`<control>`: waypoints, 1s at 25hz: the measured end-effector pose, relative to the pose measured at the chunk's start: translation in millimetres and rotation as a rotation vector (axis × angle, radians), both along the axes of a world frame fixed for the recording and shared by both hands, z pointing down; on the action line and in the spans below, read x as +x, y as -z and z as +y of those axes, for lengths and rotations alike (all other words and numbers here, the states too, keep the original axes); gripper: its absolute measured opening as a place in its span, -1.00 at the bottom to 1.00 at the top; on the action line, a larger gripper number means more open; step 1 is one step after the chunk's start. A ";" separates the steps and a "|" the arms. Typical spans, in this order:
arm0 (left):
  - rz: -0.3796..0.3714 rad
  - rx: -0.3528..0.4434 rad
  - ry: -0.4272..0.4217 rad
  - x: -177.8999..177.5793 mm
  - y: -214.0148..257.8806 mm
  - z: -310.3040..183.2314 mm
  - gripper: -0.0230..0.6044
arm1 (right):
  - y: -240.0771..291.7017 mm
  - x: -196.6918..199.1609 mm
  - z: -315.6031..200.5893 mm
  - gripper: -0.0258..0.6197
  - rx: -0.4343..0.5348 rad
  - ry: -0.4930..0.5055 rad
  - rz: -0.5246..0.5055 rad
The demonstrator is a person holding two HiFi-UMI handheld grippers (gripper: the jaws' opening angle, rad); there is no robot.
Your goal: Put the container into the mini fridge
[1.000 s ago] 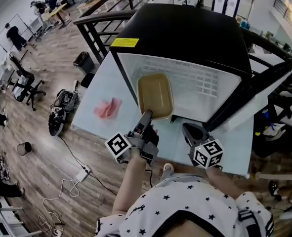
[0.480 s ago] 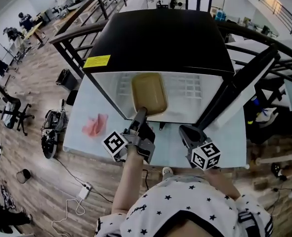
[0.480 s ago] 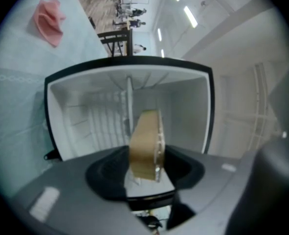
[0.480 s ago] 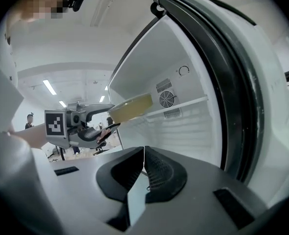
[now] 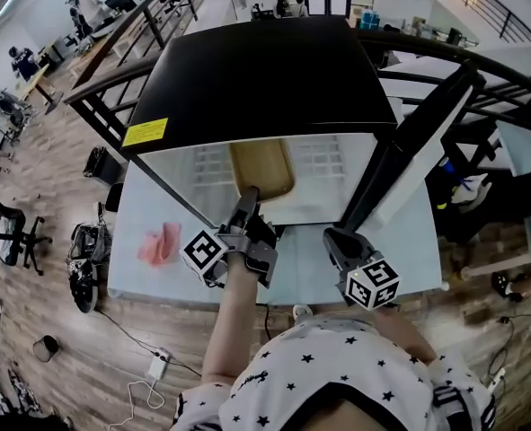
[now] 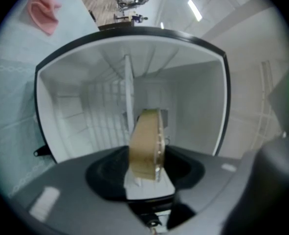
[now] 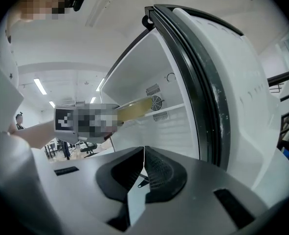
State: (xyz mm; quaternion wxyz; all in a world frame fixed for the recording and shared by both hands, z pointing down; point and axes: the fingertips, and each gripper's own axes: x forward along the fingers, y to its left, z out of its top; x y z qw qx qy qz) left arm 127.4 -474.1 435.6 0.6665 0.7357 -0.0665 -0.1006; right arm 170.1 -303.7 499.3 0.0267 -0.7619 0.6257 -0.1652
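I grip the flat tan plastic container [image 5: 261,164] by its near edge in my left gripper [image 5: 246,199], half inside the open black mini fridge [image 5: 247,70]; best to slide it level onto the white wire shelf [image 5: 330,155], with my right gripper [image 5: 336,238] pinched together and empty.

The mini fridge [image 5: 256,79] stands on the surface [image 5: 148,277], its door [image 5: 409,151] open at the right. The container [image 5: 261,169], in my left gripper [image 5: 246,197], reaches into the fridge. My right gripper [image 5: 335,239] sits to its right, before the door. A cloth [image 5: 160,243] lies on the surface, left of both.
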 end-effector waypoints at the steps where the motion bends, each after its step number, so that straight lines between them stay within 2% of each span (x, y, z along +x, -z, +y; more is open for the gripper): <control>1: -0.006 -0.006 -0.003 3.1 -0.5 0.6 -0.24 | 0.4 0.8 2.3 -0.85 0.001 -0.008 0.001; 14: -0.018 -0.048 -0.028 31.6 -0.6 5.6 -0.24 | -7.2 -0.6 21.6 -0.85 -0.008 -0.062 -0.007; 20: -0.002 -0.034 -0.013 35.5 4.1 3.1 -0.24 | -5.5 1.8 25.7 -0.85 -0.010 -0.071 -0.006; 21: 0.006 -0.028 -0.011 35.7 6.3 2.2 -0.22 | -5.0 2.0 25.7 -0.85 -0.011 -0.072 -0.007; 25: 0.044 -0.015 -0.014 33.7 11.8 1.7 0.11 | -6.4 -1.3 24.9 -0.85 -0.014 -0.062 -0.012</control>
